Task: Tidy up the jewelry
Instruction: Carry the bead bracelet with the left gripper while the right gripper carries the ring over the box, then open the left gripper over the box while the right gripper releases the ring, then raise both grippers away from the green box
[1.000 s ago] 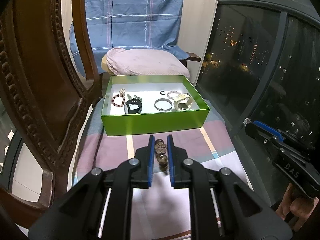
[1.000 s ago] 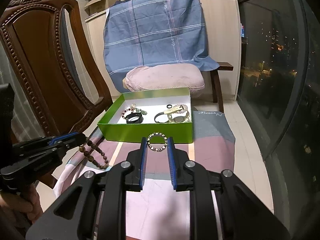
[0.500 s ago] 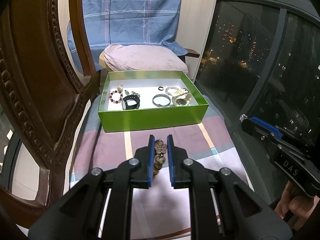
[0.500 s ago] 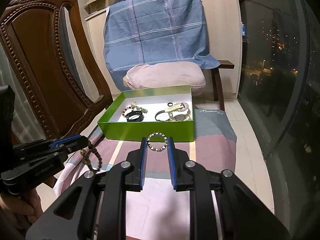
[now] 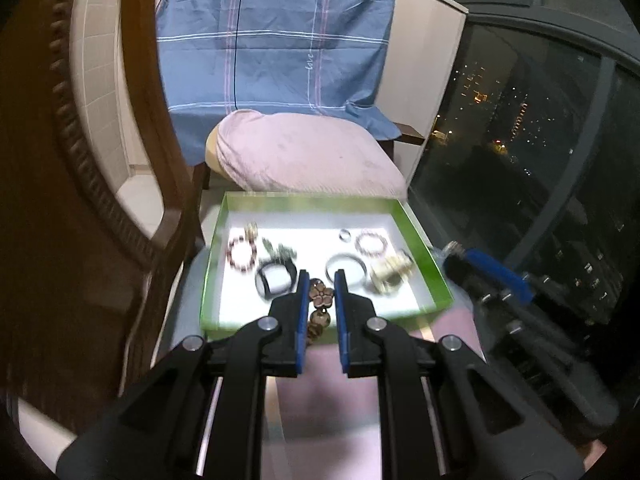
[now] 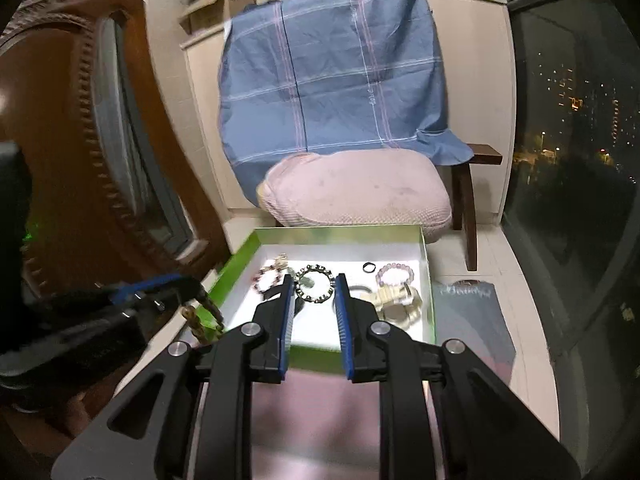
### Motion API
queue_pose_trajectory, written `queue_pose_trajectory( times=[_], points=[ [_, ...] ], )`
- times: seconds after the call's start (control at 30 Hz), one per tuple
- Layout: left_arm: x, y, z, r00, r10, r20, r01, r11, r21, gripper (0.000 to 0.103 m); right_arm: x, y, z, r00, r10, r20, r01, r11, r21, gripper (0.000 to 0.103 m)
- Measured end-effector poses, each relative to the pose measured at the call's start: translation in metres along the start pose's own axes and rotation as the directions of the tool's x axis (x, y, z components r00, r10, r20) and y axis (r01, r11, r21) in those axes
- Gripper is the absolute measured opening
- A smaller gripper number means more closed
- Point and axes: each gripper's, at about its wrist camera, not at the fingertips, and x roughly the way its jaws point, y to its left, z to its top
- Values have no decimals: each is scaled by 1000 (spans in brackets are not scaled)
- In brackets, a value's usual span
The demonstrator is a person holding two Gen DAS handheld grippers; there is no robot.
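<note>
Green box (image 5: 420,240) edges are sitting under both loads as we are pinching a wooden strand (image 5: 321,300) in the left gripper (image 5: 321,294) and a beaded ring (image 6: 315,283) in the right gripper (image 6: 314,296), and the hanging strand, blurred, may be snagging the near wall.

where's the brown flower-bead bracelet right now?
Clamped in the left gripper, the brown flower-bead bracelet hangs over the green box's near edge; the right wrist view shows it dangling at far left.
</note>
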Motion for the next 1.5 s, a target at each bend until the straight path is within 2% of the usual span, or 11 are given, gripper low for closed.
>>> queue_pose_trajectory(
  times=[0.17, 0.4, 0.43, 0.47, 0.5, 0.53, 0.67, 0.93, 1.07, 1.23, 1.5],
  points=[
    [48, 22, 20, 998, 43, -39, -44, 998, -33, 13, 63, -11, 0, 994, 17, -104, -9, 997, 72, 20],
    [95, 43, -2, 982, 88, -165, -96, 995, -40, 14, 107, -5, -20, 976, -13, -215, 22, 999, 39, 21],
    [97, 45, -6, 980, 96, -174, -104, 994, -36, 21, 107, -5, -21, 976, -19, -216, 27, 999, 34, 24],
    [99, 48, -9, 978, 102, -184, -111, 993, -36, 44, 105, -4, -22, 976, -25, -217, 31, 999, 25, 41],
    [99, 50, -9, 976, 108, -187, -118, 992, -40, 57, 101, -4, -22, 975, -34, -220, 39, 999, 20, 51],
    [93, 52, -10, 978, 119, -172, -129, 991, -47, 72, 95, -4, -20, 976, -47, -211, 53, 998, 21, 70],
    [51, 50, -3, 987, 138, -87, -144, 987, -69, 96, 47, -9, -9, 992, -85, -97, 89, 995, 36, 97],
    [-50, 6, -41, 990, 124, 61, -127, 991, 43, 99, -83, -21, -21, 979, -184, 84, 181, 983, 41, 100],
    [-72, -14, -73, 992, 115, 58, -120, 989, 84, 99, -104, -21, -50, 973, -226, 44, 227, 974, -4, 100],
    [-75, -25, -108, 992, 118, -37, -114, 990, 82, 99, -110, -30, -84, 976, -206, -64, 208, 977, 35, 100],
    [-88, -30, -117, 995, 91, -29, -89, 994, 65, 99, -114, -20, -96, 980, -189, -67, 193, 980, 54, 100]
  ],
)
